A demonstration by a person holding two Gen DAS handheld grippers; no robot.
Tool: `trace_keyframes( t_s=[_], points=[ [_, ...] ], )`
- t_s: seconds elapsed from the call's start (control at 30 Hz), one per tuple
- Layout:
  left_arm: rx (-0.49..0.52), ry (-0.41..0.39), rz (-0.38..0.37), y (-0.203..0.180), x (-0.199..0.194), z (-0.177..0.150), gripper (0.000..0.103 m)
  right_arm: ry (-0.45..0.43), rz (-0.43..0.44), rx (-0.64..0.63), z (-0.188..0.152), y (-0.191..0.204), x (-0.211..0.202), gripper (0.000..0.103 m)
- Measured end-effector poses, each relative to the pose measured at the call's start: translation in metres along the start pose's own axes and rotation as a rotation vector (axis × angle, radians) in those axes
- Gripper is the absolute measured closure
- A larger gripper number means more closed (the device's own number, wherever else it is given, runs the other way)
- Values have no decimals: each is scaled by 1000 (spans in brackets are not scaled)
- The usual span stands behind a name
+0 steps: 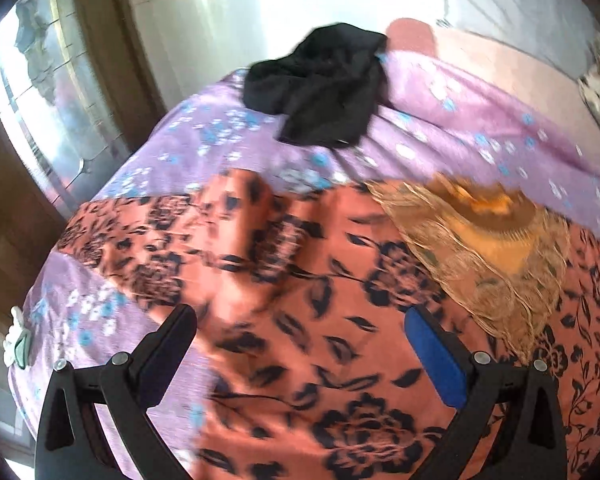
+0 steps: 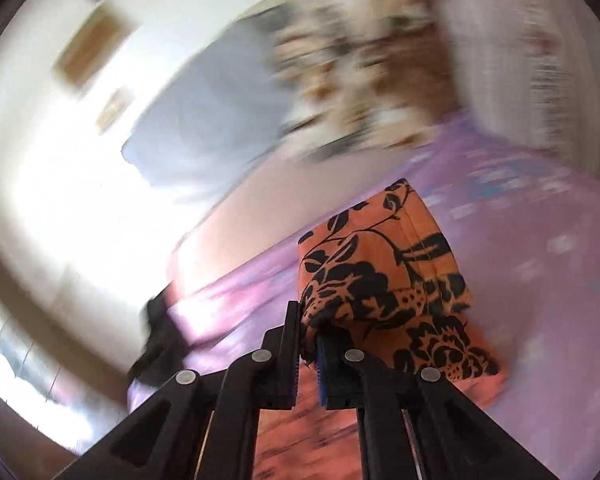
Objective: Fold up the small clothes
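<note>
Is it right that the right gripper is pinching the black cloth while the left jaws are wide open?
Not quite. The right gripper pinches the orange flowered cloth, as the right wrist view shows. The black cloth lies loose on the purple bedsheet. The left gripper is open.

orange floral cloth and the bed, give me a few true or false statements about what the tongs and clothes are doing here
1. The right tongs are shut on the orange floral cloth. True.
2. The left tongs are clamped on the black garment. False: they stand open above the orange cloth, and the black garment lies apart, further up the bed.
3. The clothes lie on a purple flowered bedsheet. True.
4. The tan fringed cloth lies on top of the black garment. False: it rests partly on the orange cloth, away from the black one.
5. The black garment is neatly folded. False: it lies crumpled.
</note>
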State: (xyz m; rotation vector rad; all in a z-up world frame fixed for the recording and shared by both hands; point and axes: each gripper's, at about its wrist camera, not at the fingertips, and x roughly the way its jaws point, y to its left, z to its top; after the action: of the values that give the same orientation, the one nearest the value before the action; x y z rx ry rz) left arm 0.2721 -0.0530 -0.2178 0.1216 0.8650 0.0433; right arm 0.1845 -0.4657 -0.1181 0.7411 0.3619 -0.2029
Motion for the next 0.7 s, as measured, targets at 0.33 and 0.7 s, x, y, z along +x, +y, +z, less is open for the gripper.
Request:
trace_keyframes(
  t_s=[0.33, 0.7],
  points=[
    [-105, -24, 114, 83, 5, 13, 0, 433, 107, -201, -201, 159, 128, 92],
    [-228, 42, 61, 107, 12, 20, 0, 750, 250, -371, -297, 162, 100, 25]
  ],
)
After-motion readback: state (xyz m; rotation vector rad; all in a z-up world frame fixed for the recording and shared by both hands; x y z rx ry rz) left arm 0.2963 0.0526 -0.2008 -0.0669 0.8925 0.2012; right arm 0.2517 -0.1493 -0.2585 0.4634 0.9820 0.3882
